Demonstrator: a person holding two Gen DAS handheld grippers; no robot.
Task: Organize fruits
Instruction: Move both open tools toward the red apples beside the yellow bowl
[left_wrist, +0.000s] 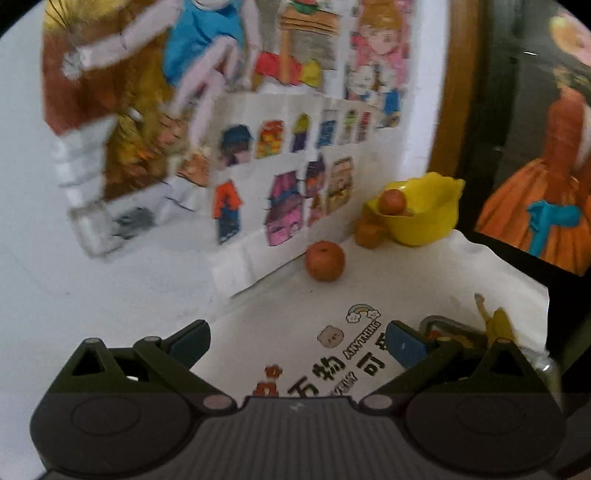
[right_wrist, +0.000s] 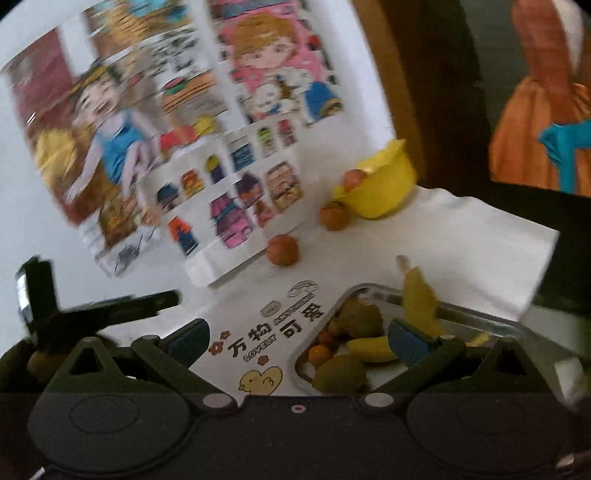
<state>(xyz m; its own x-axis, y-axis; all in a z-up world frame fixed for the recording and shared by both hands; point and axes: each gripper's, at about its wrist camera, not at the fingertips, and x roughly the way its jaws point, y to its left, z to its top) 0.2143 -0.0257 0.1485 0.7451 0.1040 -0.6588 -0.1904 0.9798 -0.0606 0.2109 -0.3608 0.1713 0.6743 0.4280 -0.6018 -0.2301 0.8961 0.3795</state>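
Fruits fill the metal tray (right_wrist: 476, 314) only in the right view; both tools gape empty.

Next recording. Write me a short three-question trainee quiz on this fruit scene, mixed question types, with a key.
1. True or false: the yellow bowl lies tipped on its side.
2. Which fruit stands up from the metal tray? A) banana B) grapes C) pineapple
3. Fill in: the orange fruit nearest the paper stand lies on the white ____.

Key: 1 true; 2 A; 3 cloth. Both the left gripper and the right gripper are open and hold nothing.
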